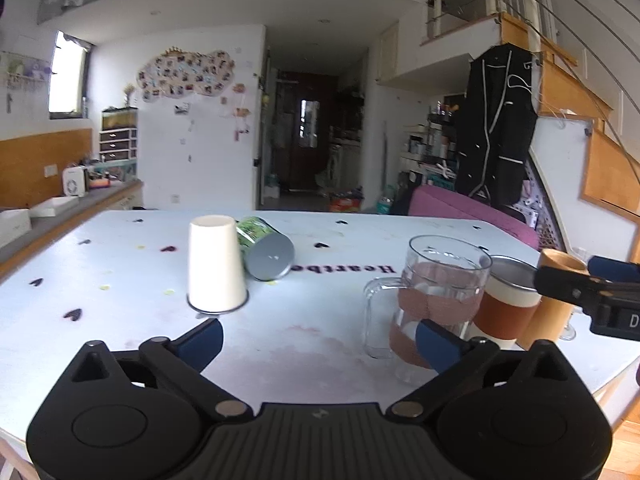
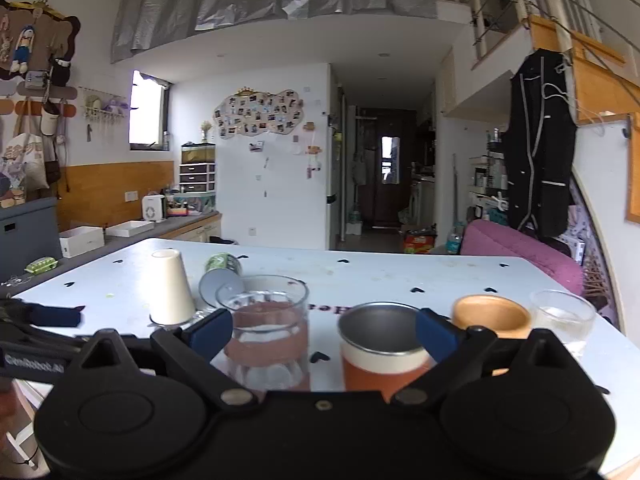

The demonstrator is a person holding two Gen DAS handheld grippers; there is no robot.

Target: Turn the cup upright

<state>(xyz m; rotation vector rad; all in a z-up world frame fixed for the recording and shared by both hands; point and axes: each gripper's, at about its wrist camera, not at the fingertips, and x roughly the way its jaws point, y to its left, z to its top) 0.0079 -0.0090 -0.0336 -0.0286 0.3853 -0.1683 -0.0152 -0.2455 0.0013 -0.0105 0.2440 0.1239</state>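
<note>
In the left view's left-center, the white cup (image 1: 216,264) stands inverted on the surface (image 1: 120,272) beside a tipped can (image 1: 266,250), a glass mug (image 1: 434,300) lower right, both tongs (image 1: 318,338) (image 2: 324,332) open, empty.

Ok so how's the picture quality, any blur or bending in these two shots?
Left wrist view: the upside-down white cup looks slightly smeared and the stair rails bow from the fisheye. Right wrist view: sharper, with the window blown out.
</note>
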